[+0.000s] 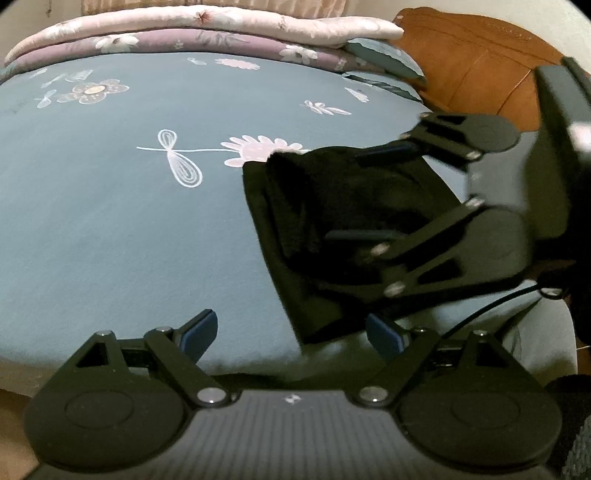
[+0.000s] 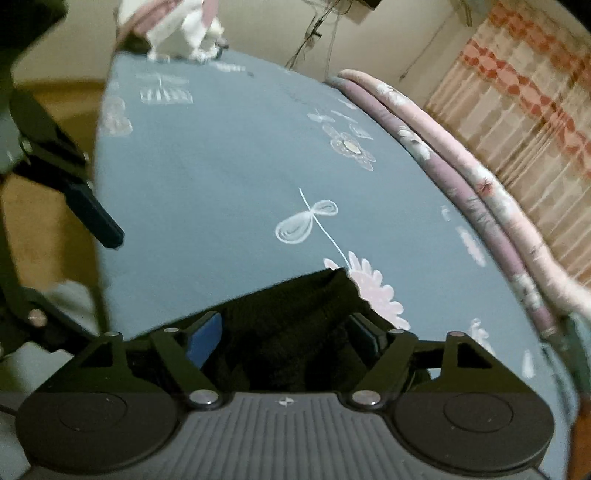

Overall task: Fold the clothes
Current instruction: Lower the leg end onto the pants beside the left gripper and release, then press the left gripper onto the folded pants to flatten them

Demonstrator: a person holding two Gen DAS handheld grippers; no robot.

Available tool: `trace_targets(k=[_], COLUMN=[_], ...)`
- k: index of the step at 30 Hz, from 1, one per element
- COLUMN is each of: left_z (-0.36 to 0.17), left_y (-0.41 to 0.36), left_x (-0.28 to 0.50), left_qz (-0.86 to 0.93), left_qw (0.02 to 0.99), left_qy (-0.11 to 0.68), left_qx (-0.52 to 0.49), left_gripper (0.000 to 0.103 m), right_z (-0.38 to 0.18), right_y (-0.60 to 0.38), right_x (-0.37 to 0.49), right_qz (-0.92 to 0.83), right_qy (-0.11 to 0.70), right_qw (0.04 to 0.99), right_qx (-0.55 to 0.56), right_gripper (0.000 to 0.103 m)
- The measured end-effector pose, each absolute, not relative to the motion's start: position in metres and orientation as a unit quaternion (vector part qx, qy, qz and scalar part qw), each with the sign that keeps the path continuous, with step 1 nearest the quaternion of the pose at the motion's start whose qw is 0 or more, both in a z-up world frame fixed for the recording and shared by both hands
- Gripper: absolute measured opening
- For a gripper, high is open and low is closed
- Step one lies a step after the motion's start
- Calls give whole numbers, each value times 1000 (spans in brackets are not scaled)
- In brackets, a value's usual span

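A black garment (image 1: 332, 229) lies bunched and partly folded on the blue flowered bedsheet (image 1: 110, 221), near the bed's front right edge. My right gripper (image 1: 369, 194) reaches in from the right and stands open, its two fingers spread over the garment's top. In the right wrist view the black garment (image 2: 288, 325) fills the gap between the wide-apart blue pads of my right gripper (image 2: 288, 339). My left gripper (image 1: 291, 334) is open just in front of the garment's near corner, holding nothing. One of its fingers (image 2: 96, 218) shows at the left of the right wrist view.
Folded pink and purple quilts (image 1: 207, 33) are stacked along the far side of the bed. A wooden headboard (image 1: 480, 62) and a pillow (image 1: 388, 59) are at the right. A white plush item (image 2: 181, 29) sits at the bed's far end, and a curtain (image 2: 524, 122) hangs behind the quilts.
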State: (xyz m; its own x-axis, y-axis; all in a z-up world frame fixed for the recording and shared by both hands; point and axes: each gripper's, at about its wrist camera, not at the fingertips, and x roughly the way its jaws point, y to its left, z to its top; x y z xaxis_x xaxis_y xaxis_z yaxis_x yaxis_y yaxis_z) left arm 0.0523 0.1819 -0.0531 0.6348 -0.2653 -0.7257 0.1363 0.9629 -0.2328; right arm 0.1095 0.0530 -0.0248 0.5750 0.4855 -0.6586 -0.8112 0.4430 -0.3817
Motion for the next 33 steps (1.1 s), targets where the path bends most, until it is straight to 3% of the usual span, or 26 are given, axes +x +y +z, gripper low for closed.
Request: trace_targets(k=[9, 15, 23, 26, 29, 30, 33], left_z=[-37, -37, -74, -78, -70, -64, -45], left_y=[181, 168, 157, 155, 157, 159, 165], left_x=[54, 90, 133, 133, 128, 126, 119], left_qz=[-139, -185, -170, -162, -151, -149, -144], left_qw=[913, 904, 880, 880, 888, 892, 902], left_qy=[368, 348, 381, 379, 365, 358, 338], left_qx=[-109, -162, -227, -238, -236, -233, -225], left_gripper=[84, 59, 54, 43, 23, 12, 9], right_z=[30, 8, -11, -16, -21, -22, -27], right_y=[-50, -123, -194, -208, -216, -218, -225], right_x=[111, 115, 109, 109, 111, 112, 115], right_qz=[376, 288, 225, 212, 204, 202, 196], right_qy=[262, 309, 322, 324, 328, 329, 333], right_qw=[866, 896, 919, 922, 922, 922, 922], right_qx=[-200, -139, -34, -16, -1, 4, 19], right_gripper=[92, 92, 94, 94, 94, 94, 94])
